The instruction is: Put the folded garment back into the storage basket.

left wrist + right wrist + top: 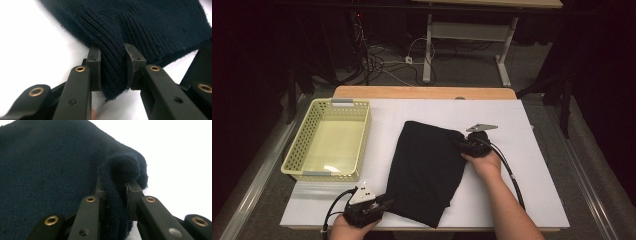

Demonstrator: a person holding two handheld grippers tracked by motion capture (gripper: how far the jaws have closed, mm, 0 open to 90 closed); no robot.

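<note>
A dark navy knitted garment (427, 170) lies folded on the white table cover (522, 200). My left gripper (384, 204) sits at the garment's near left corner, and in the left gripper view its pads press a ribbed hem fold (112, 75) between them. My right gripper (462, 145) is at the garment's far right corner. In the right gripper view its jaws pinch a bunched fold of the cloth (115, 192), which bulges up over the fingertips (133, 192). A person's hands hold both grippers from the near edge.
A pale yellow perforated basket (329, 140) stands at the left of the table, with nothing in it. The table's wooden far edge (424, 92) runs behind the cover. Cables and table legs lie on the floor beyond.
</note>
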